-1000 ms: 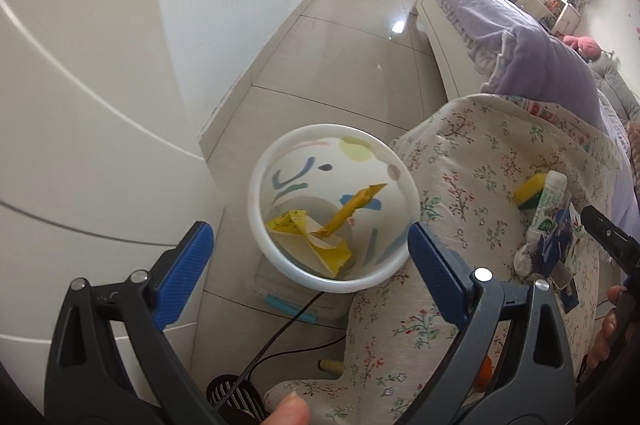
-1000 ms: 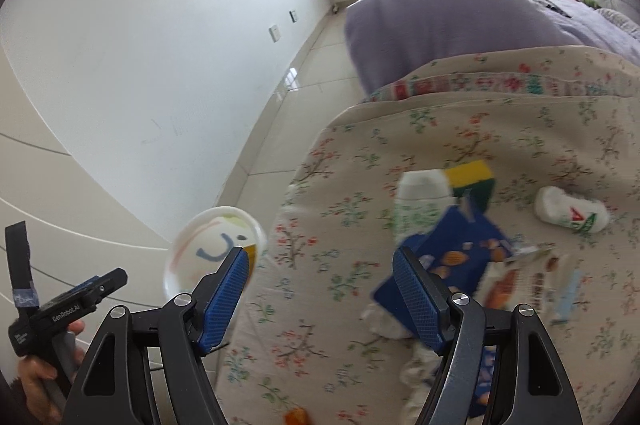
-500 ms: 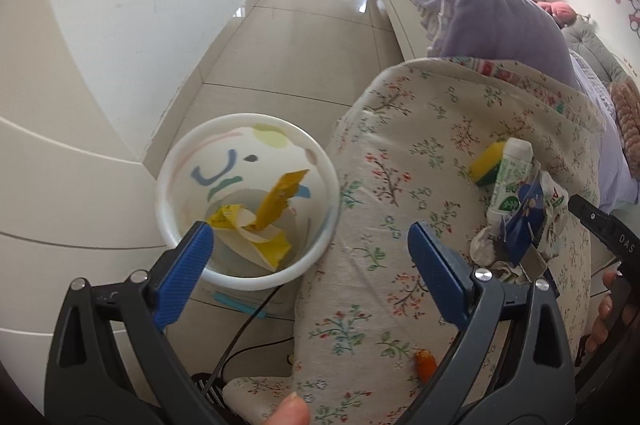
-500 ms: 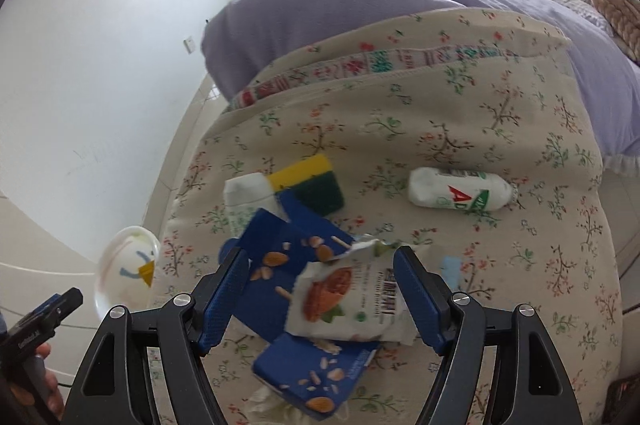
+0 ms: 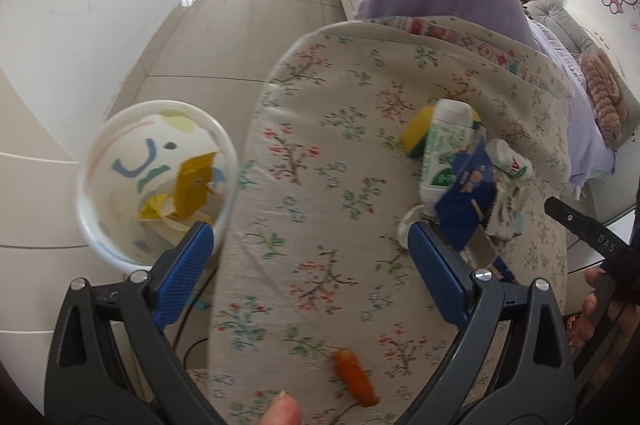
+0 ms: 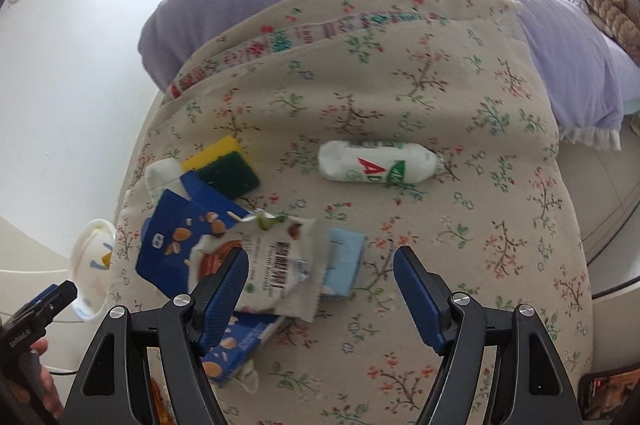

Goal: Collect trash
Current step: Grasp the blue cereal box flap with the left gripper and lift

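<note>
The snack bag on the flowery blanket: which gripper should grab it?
Probably the right gripper. It is open and hangs just over the snack bag. The left gripper, also open, points at bare blanket near the bin.

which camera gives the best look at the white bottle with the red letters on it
The right wrist view: the white bottle lies on its side in the open, label facing up. The left wrist view shows only part of it, behind the blue carton.
</note>
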Available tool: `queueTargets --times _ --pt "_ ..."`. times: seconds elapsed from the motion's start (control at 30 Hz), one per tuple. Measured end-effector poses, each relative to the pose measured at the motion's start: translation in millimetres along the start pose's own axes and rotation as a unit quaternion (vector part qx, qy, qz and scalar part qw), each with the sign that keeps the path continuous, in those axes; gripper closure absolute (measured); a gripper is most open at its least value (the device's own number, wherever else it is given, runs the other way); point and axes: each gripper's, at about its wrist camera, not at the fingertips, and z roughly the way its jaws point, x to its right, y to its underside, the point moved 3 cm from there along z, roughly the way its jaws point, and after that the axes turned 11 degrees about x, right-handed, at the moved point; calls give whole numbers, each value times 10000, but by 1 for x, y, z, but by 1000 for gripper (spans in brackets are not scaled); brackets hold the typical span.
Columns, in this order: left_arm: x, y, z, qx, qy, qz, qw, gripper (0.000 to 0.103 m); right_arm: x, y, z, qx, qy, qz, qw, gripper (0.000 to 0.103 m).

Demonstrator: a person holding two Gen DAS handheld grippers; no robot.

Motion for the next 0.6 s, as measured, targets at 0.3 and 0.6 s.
queueTargets --times 0.3,0.6 --pt "48 0 24 43 743 219 9970 15 19 7 -3 -167 128 96 9997 27" --pt "74 6 55 -128 1371 274 9901 54 23 11 -4 -241 107 184 9995 27"
